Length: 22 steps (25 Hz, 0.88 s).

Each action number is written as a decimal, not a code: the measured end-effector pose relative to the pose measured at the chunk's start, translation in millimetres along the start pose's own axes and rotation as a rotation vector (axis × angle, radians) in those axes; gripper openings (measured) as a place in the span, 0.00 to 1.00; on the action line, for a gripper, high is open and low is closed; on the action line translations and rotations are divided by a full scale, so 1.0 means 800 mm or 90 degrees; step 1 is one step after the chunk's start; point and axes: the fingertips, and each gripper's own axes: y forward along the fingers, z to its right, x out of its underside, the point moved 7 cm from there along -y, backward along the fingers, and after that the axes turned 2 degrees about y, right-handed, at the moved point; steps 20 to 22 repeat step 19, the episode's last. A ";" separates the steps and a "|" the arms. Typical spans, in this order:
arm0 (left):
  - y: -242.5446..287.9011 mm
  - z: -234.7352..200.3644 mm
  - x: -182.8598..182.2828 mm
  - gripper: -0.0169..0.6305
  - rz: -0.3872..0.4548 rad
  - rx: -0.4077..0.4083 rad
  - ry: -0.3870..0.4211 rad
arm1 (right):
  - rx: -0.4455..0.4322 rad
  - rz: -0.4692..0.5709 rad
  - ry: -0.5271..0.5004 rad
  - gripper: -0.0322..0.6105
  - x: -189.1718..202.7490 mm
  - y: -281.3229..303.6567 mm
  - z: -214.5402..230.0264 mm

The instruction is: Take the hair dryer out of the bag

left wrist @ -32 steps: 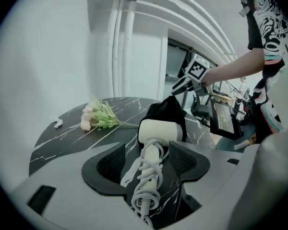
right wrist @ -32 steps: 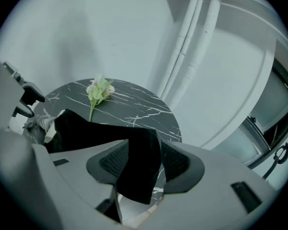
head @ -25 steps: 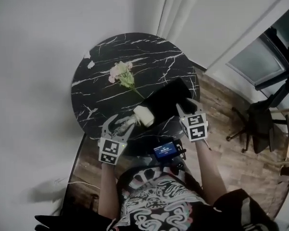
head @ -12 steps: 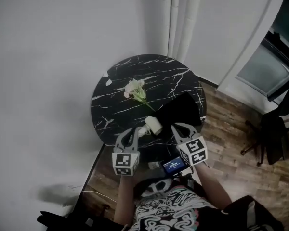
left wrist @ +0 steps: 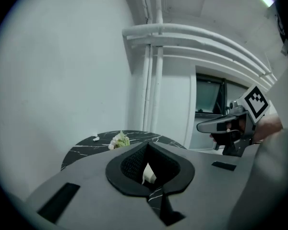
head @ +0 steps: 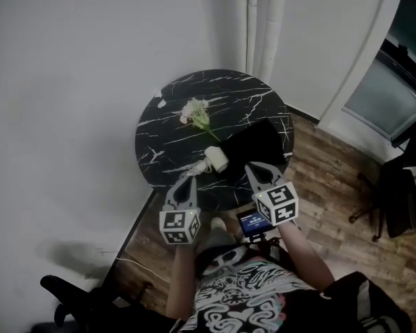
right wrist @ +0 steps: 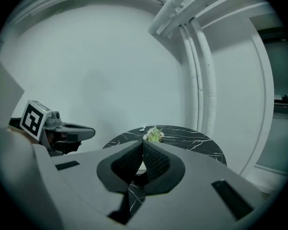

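Holding nothing: both claws closed off the near edge

Left gripper (head: pixel 188 181) and right gripper (head: pixel 252 170) hover empty, jaws together. Hair dryer (head: pixel 215 159) lies near the table's (head: pixel 168 127) near edge, at the bag's (head: pixel 255 143) left end. Flowers (head: pixel 197 111) occupy the far-left part.

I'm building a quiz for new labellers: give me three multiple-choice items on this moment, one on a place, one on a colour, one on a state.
1. Where is the white hair dryer? A on the table beside the bag; B on the floor; C in a gripper.
2. The table's top is: A plain white; B black with white veins; C wood.
3. The left gripper and right gripper are: A both open; B holding the bag; C both shut, empty.
Key: 1 A, it lies at the bag's edge; 2 B, veins cross it; 3 C, each gripper view shows jaws together, nothing between.
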 end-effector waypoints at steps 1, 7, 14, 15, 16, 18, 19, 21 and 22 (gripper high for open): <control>-0.004 0.002 -0.001 0.05 0.004 -0.005 -0.003 | 0.001 0.002 0.000 0.08 0.000 -0.004 0.002; -0.010 0.005 -0.002 0.05 0.000 -0.036 -0.007 | 0.008 0.011 0.008 0.08 -0.007 -0.013 0.017; -0.006 0.013 -0.006 0.05 -0.006 -0.044 0.035 | 0.012 0.007 0.010 0.08 -0.006 -0.014 0.022; -0.005 0.013 -0.006 0.05 -0.006 -0.043 0.034 | 0.012 0.005 0.010 0.08 -0.006 -0.012 0.023; -0.004 0.012 -0.006 0.05 -0.005 -0.042 0.031 | 0.012 0.004 0.011 0.08 -0.005 -0.011 0.024; -0.002 0.011 -0.006 0.05 -0.003 -0.040 0.026 | 0.014 0.002 0.014 0.08 -0.004 -0.009 0.027; 0.000 0.011 -0.006 0.05 -0.001 -0.039 0.023 | 0.015 0.001 0.015 0.08 -0.004 -0.008 0.029; 0.000 0.011 -0.006 0.05 -0.001 -0.039 0.023 | 0.015 0.001 0.015 0.08 -0.004 -0.008 0.029; 0.000 0.011 -0.006 0.05 -0.001 -0.039 0.023 | 0.015 0.001 0.015 0.08 -0.004 -0.008 0.029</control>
